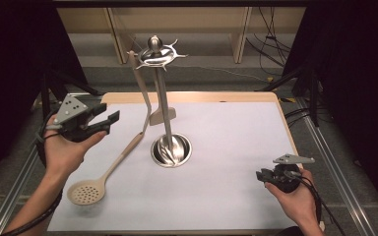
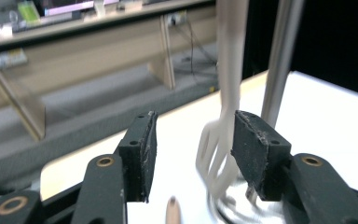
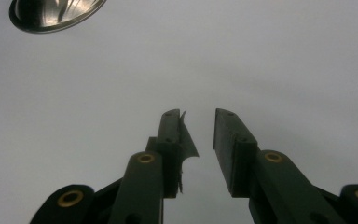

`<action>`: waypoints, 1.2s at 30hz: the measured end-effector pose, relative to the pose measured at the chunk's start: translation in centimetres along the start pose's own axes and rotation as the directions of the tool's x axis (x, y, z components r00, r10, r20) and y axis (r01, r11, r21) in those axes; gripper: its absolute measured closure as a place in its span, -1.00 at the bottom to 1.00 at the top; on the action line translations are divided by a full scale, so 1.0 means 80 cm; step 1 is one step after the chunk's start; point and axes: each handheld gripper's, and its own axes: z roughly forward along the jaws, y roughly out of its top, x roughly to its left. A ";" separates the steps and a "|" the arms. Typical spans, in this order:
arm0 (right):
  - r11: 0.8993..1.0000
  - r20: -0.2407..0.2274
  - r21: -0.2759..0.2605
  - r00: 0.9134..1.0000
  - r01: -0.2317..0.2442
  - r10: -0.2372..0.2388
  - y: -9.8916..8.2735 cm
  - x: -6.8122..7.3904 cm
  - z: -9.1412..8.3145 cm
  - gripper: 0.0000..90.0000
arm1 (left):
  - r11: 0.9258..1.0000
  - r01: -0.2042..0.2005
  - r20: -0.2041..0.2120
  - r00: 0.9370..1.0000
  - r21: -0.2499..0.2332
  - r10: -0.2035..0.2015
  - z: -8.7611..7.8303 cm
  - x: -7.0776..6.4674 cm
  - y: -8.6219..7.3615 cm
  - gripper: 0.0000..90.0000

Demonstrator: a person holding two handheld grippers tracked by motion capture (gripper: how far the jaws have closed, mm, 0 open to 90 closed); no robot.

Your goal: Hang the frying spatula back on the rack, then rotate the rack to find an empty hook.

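Two beige kitchen utensils are what we have in hand here, and they sit quite differently. The slotted turner hangs from one arm of the steel utensil stand, which rises from its round base near the middle of the white mat covering the table; hung that way, its blade dangles free beside the pole and clear of the mat. The skimmer spoon lies flat instead, its perforated bowl toward the mat's near left corner and its handle running up toward the stand's base, the tip ending just short of the turner's blade. We judge it is waiting for its own hook on the stand's crown.

Our left gripper is held above the left edge of the mat, jaws spread apart with nothing pressed between them; in the left gripper view the turner and the pole show beyond the jaws, not in their grasp, and the skimmer's handle tip peeks in below. We read that as lining up toward the handle.

Our right gripper rests low near the right edge of the mat, pointing toward the stand, jaws parted a little and empty; its own view shows bare mat and the base's rim.
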 end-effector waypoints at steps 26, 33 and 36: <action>1.000 -0.004 0.012 1.000 -0.011 0.011 0.002 0.004 -0.002 0.61 | 0.885 -0.115 0.054 0.993 0.451 0.102 0.067 0.040 -0.123 0.06; 1.000 -0.002 0.018 1.000 0.005 -0.005 0.002 0.005 -0.002 0.61 | 0.828 -0.005 0.029 1.000 0.560 -0.013 0.076 0.032 -0.131 0.08; 0.999 0.002 0.012 0.999 0.032 -0.032 0.001 0.002 -0.001 0.61 | 0.797 -0.012 0.035 0.999 0.604 -0.011 0.081 0.035 -0.134 0.11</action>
